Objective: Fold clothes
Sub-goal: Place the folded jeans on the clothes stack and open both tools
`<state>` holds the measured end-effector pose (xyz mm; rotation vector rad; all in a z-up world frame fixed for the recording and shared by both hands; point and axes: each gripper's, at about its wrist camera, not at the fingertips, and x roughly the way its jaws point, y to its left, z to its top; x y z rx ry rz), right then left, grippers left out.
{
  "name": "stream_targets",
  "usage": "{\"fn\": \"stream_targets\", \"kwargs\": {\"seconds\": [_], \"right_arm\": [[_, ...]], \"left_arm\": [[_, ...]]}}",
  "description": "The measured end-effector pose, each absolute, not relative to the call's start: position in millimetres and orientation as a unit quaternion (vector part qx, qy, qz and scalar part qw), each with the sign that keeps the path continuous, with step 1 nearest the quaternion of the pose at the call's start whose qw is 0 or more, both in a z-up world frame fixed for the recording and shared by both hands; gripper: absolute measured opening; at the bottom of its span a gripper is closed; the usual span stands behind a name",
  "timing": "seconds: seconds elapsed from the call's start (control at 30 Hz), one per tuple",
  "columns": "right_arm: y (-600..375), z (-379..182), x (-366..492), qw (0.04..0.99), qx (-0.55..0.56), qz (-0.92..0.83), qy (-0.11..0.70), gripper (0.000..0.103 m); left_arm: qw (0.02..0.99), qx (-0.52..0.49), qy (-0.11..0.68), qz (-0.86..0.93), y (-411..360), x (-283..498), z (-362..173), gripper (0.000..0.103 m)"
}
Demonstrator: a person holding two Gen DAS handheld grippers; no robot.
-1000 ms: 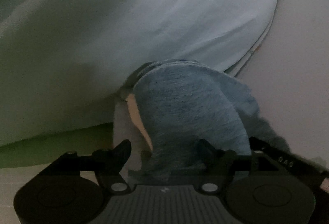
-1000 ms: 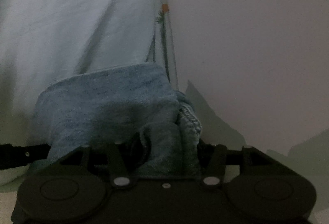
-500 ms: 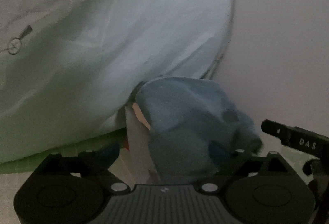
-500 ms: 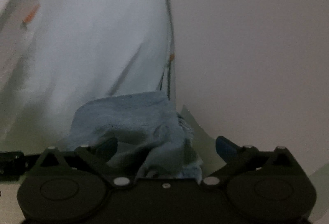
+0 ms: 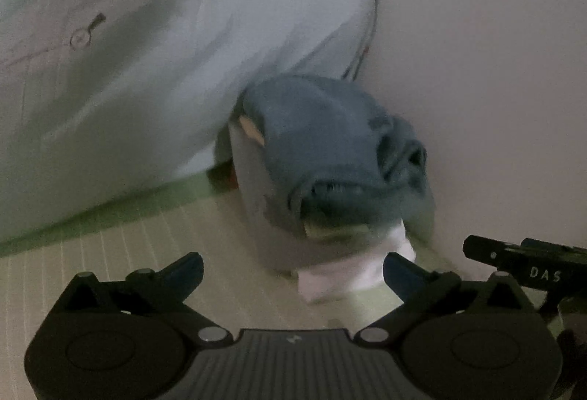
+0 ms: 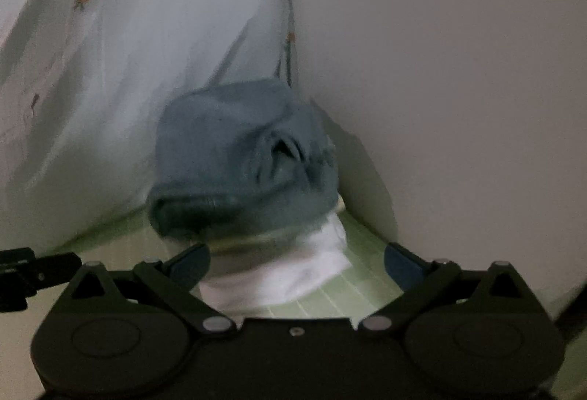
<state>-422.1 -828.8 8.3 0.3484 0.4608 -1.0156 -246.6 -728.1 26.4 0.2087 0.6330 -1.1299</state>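
A folded blue garment [image 5: 330, 143] [image 6: 238, 150] lies on top of a small stack. Under it are a grey piece [image 5: 253, 187] and a white garment [image 5: 345, 275] [image 6: 293, 271], all resting on a green striped mat [image 5: 146, 253]. My left gripper [image 5: 293, 258] hangs just short of the stack; its jaws are opening and its pads touch nothing. My right gripper [image 6: 297, 249] stands open in front of the white garment, with no cloth pinched. Part of the right gripper's black body [image 5: 528, 260] shows at the right edge of the left wrist view.
A large pale bedding piece [image 5: 165, 33] [image 6: 128, 69] with small carrot prints leans behind and to the left of the stack. A plain wall [image 5: 477, 69] [image 6: 440, 69] rises right behind it. The green mat [image 6: 367, 282] stretches toward me.
Both grippers let go of the blue garment, opened wide and drew back from it. The blue garment now rests on the stack, and the white garment and mat have come into view.
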Motion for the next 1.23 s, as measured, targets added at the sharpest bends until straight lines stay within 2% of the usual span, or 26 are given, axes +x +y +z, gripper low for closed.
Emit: {"fn": "stream_targets", "kwargs": {"seconds": [0.33, 0.67, 1.23], "right_arm": [[-810, -19, -425, 0.827, 0.159, -0.479, 0.246, 0.102], [-801, -18, -440, 0.822, 0.171, -0.485, 0.244, 0.102], [-801, -22, -433, 0.827, 0.172, -0.475, 0.248, 0.102]], "left_arm": [[0.781, 0.117, 0.291, -0.540, -720, -269, 17, 0.103], [0.771, 0.122, 0.285, -0.556, -718, -277, 15, 0.103], [0.798, 0.142, 0.226, -0.541, -717, -287, 22, 0.103]]}}
